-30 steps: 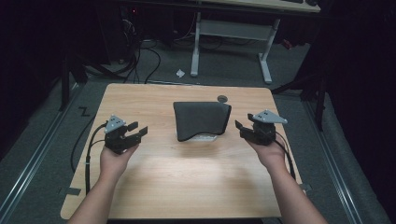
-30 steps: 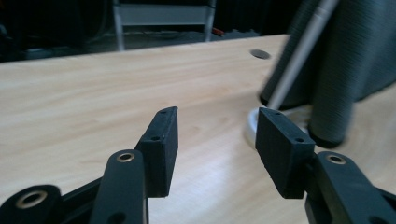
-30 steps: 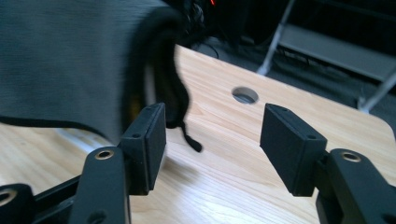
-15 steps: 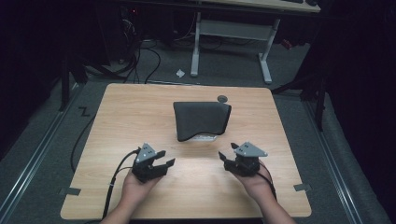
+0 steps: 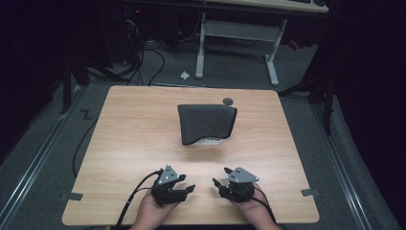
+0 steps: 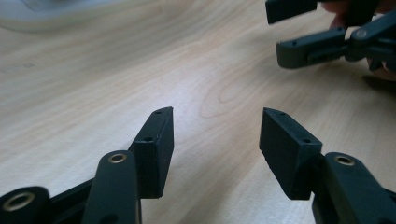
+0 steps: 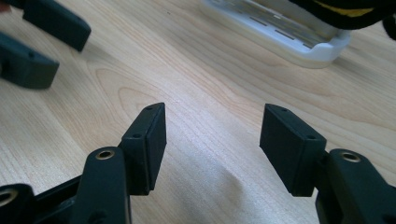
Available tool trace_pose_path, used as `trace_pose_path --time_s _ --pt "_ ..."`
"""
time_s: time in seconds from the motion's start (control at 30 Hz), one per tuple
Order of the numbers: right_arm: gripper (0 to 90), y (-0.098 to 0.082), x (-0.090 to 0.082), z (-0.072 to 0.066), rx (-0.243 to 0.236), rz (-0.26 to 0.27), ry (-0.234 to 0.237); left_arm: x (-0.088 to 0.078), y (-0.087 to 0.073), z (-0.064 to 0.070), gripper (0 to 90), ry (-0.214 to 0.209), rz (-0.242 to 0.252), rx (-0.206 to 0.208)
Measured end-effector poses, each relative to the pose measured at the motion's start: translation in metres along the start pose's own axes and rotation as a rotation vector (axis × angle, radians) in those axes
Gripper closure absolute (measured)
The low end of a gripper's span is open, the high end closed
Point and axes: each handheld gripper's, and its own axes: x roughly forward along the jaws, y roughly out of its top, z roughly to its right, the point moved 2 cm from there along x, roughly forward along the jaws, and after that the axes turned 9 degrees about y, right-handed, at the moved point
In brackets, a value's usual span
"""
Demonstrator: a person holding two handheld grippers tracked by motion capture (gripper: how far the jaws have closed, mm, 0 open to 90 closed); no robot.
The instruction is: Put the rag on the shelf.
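High view: left claw [image 5: 184, 184] and right claw [image 5: 225, 179] are hovering wide open, empty, near the bench's [image 5: 134, 143] front edge — its jaws having just been opening — facing the dark cloth [image 5: 206, 122]; approach its near corners level.

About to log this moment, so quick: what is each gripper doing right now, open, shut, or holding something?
Left gripper: open, jaws just been opening, nothing between them, over the bare table.
Right gripper: open, holding nothing.

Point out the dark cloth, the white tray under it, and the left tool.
Dark cloth [image 5: 206, 122], high view, middle of its top surface.
White tray [image 7: 299, 39], right gripper view, its slotted near rim.
Left tool [image 5: 184, 189], high view, midway between its open fingertips.
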Motion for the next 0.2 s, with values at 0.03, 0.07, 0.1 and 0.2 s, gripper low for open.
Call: trace_pose_path --time_s 0.03,0.07,0.1,0.2 --pt "41.4 -0.0005 0.0006 -0.0002 -0.002 -0.001 0.003 -0.0009 -0.0004 -0.002 45.4 0.005 0.002 -0.004" --pt "41.4 -0.0011 0.0008 -0.0004 -0.005 -0.005 0.003 -0.0016 -0.0009 -0.004 45.4 0.011 0.002 -0.009" --pt "41.5 -0.0015 0.0008 -0.0007 -0.003 -0.007 0.001 -0.0021 -0.0014 -0.0058 45.4 0.016 0.004 -0.016" --pt "41.5 -0.0016 0.0003 0.0001 -0.008 -0.005 0.001 -0.0031 -0.002 -0.0089 45.3 0.022 0.005 -0.028"
